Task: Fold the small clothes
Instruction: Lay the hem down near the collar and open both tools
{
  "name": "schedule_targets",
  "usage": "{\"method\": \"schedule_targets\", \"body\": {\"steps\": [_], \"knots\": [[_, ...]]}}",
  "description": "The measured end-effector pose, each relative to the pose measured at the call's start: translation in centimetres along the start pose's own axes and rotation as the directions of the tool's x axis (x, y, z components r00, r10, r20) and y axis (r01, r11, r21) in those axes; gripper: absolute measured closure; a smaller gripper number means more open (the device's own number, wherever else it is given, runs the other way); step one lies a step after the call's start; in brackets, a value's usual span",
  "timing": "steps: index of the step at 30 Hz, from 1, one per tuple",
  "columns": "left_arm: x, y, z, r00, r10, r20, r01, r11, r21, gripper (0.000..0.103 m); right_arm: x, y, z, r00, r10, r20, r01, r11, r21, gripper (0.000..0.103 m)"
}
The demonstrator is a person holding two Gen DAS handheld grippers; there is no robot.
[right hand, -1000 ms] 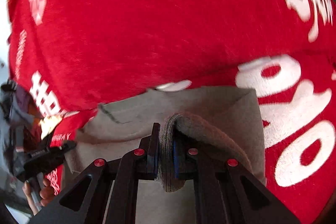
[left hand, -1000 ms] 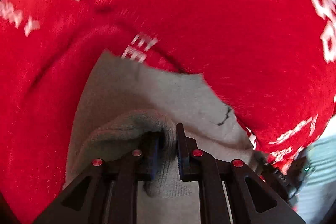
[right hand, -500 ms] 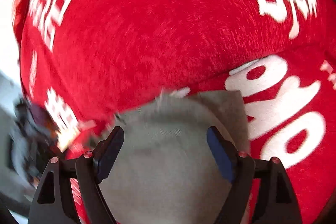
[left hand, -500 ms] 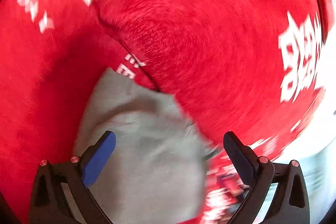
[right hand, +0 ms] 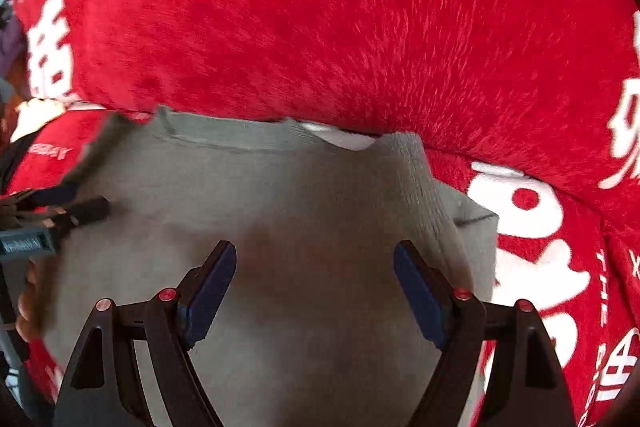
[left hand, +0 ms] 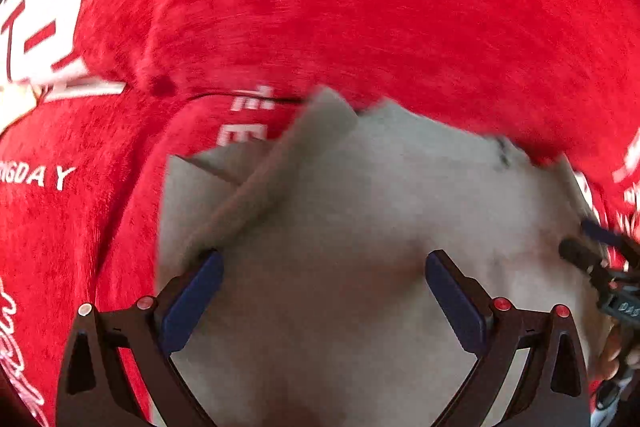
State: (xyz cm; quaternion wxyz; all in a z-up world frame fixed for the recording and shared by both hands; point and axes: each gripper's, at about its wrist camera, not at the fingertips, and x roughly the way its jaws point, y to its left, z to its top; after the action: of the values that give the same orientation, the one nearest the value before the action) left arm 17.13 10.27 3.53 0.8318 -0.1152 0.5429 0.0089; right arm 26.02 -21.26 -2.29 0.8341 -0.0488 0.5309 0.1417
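A small grey knit garment [left hand: 360, 211] lies folded on a red plush cloth [left hand: 360, 7] with white lettering. My left gripper [left hand: 320, 267] hovers over it, open, with nothing between its blue pads. A ribbed flap [left hand: 260, 187] lies folded over on the garment's left side. In the right wrist view the same garment [right hand: 320, 195] lies under my right gripper [right hand: 316, 255], which is open and holds nothing. Each gripper shows in the other's view: the right gripper [left hand: 580, 239] at the right edge, the left gripper [right hand: 80, 201] at the left edge.
The red cloth [right hand: 320, 7] rises in a thick fold right behind the garment. A person's fingers [left hand: 612, 355] hold the right gripper's handle, and fingers [right hand: 28, 307] show on the left one. A pale strip [right hand: 36, 115] shows past the cloth's left edge.
Both grippers were shut on a fold of the grey garment; both have opened and let go. The garment now lies flat beneath them, and both views have rolled and shifted.
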Motion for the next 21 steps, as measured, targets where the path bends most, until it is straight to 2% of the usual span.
{"method": "schedule_targets", "body": {"steps": [2, 3, 4, 5, 6, 7, 8, 9, 10, 11, 14, 17, 19, 21], "knots": [[0.1, 2.1, 0.6, 0.997, -0.073, 0.004, 0.074, 0.996, -0.059, 0.001, 1.8, -2.2, 0.1, 0.999, -0.035, -0.03, 0.037, 0.998, 0.045, 0.02], [-0.4, 3.0, 0.7, 0.993, -0.121, 0.018, 0.122, 0.99, -0.077, 0.001, 1.9, -3.1, 0.0, 1.0, -0.02, -0.017, 0.021, 0.997, 0.071, 0.02], [-0.9, 3.9, 0.9, 0.991, -0.132, 0.037, 0.135, 0.987, -0.091, 0.001, 1.7, -4.1, -0.1, 1.0, 0.02, 0.005, -0.02, 0.994, 0.107, 0.021], [-1.1, 4.9, 1.0, 0.993, -0.104, 0.05, 0.109, 0.988, -0.11, 0.001, 1.3, -5.2, -0.1, 0.998, 0.065, 0.025, -0.068, 0.986, 0.15, 0.022], [-1.3, 6.7, 1.1, 0.994, -0.095, 0.055, 0.102, 0.982, -0.156, 0.001, 0.9, -6.2, -0.3, 0.995, 0.094, 0.039, -0.1, 0.977, 0.191, 0.025], [-1.3, 8.2, 1.0, 0.992, -0.117, 0.048, 0.125, 0.97, -0.208, 0.001, 0.5, -7.0, -0.4, 0.993, 0.104, 0.049, -0.112, 0.969, 0.219, 0.026], [-1.5, 9.9, 0.8, 0.989, -0.14, 0.044, 0.147, 0.95, -0.276, 0.001, 0.1, -7.5, -0.5, 0.994, 0.095, 0.053, -0.105, 0.966, 0.237, 0.026], [-2.2, 11.8, 0.3, 0.986, -0.156, 0.057, 0.166, 0.92, -0.355, 0.001, -0.7, -8.1, -0.8, 0.998, 0.041, 0.05, -0.052, 0.964, 0.261, 0.024], [-3.0, 12.7, -0.3, 0.985, -0.153, 0.075, 0.17, 0.91, -0.377, 0.001, -1.2, -8.4, -0.9, 0.999, -0.016, 0.048, 0.002, 0.961, 0.277, 0.024], [-4.0, 13.1, -0.6, 0.989, -0.122, 0.088, 0.146, 0.915, -0.375, 0.001, -2.0, -8.6, -1.0, 0.997, -0.049, 0.059, 0.031, 0.958, 0.284, 0.024], [-6.5, 11.3, -1.0, 0.993, -0.018, 0.119, 0.052, 0.956, -0.29, 0.001, -4.3, -8.3, -1.4, 0.992, -0.073, 0.103, 0.042, 0.962, 0.27, 0.024], [-7.5, 5.0, -0.5, 0.99, 0.009, 0.138, 0.006, 0.994, -0.112, 0.001, -5.0, -5.0, -0.6, 0.99, -0.076, 0.12, 0.054, 0.983, 0.173, 0.024], [-7.3, -0.5, -0.4, 0.986, 0.043, 0.16, -0.05, 0.998, 0.043, 0.001, -4.4, -2.3, -0.2, 0.99, -0.091, 0.11, 0.08, 0.992, 0.098, 0.024], [-5.8, -4.4, -0.6, 0.984, 0.087, 0.157, -0.109, 0.984, 0.141, 0.001, -3.4, 0.3, 0.0, 0.991, -0.097, 0.089, 0.095, 0.995, 0.028, 0.024]]}}
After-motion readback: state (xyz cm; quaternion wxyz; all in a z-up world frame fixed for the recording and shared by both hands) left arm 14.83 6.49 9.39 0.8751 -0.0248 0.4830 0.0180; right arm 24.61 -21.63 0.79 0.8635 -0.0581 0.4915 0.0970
